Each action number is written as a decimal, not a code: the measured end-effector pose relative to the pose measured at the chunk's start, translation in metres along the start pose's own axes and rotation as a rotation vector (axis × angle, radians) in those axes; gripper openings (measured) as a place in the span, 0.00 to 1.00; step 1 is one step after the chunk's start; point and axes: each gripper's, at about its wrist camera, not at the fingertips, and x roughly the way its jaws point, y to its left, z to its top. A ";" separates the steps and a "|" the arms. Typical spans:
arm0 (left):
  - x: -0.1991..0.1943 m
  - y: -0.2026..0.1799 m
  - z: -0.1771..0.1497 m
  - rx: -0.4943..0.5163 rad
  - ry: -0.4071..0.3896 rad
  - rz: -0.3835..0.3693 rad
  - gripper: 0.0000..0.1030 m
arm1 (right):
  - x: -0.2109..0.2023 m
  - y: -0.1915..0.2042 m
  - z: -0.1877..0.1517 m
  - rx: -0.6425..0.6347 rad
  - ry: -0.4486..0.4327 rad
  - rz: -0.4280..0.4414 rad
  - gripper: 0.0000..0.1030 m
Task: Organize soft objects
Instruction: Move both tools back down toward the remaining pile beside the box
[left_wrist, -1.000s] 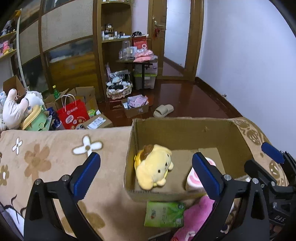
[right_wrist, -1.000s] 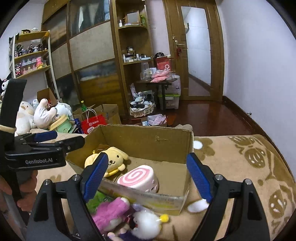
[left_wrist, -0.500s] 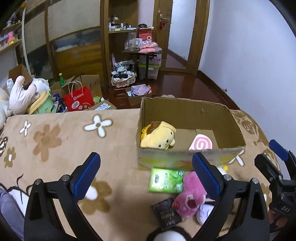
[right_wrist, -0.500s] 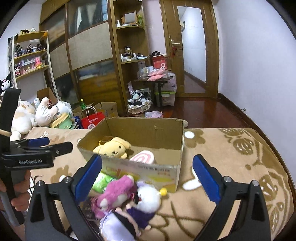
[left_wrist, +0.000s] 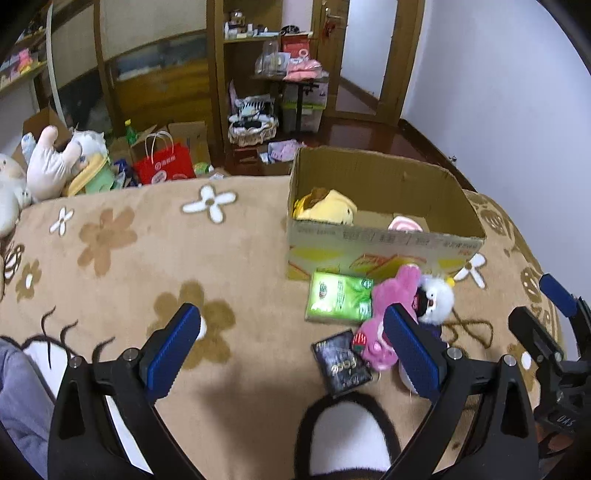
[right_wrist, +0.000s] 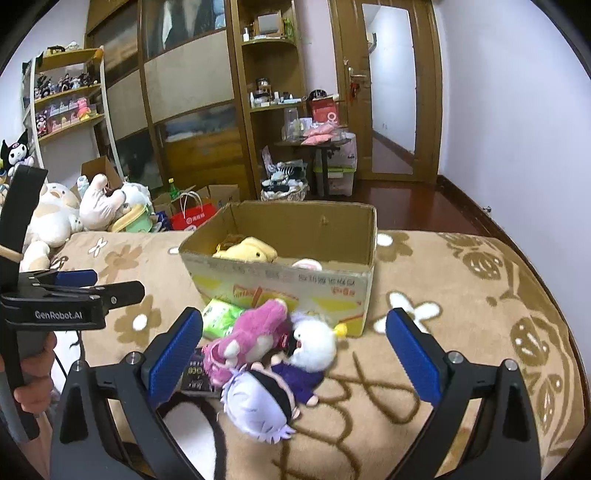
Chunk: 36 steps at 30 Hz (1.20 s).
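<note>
Your right gripper (right_wrist: 293, 341) hangs with jaws wide and empty, framing the pink plush (right_wrist: 251, 338) at 12 o'clock, piled against the box (right_wrist: 284, 284) for short carries. Your left gripper (left_wrist: 291, 349) is likewise open, empty, at 9 o'clock.
</note>
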 end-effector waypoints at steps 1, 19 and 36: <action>-0.001 0.001 -0.002 -0.003 0.005 0.002 0.95 | 0.000 0.001 -0.001 -0.002 0.004 0.000 1.00; 0.042 0.005 -0.018 -0.019 0.211 -0.030 0.95 | 0.029 -0.010 -0.021 0.100 0.133 -0.020 1.00; 0.089 -0.022 -0.024 0.076 0.368 -0.113 0.95 | 0.079 -0.031 -0.037 0.224 0.277 0.000 1.00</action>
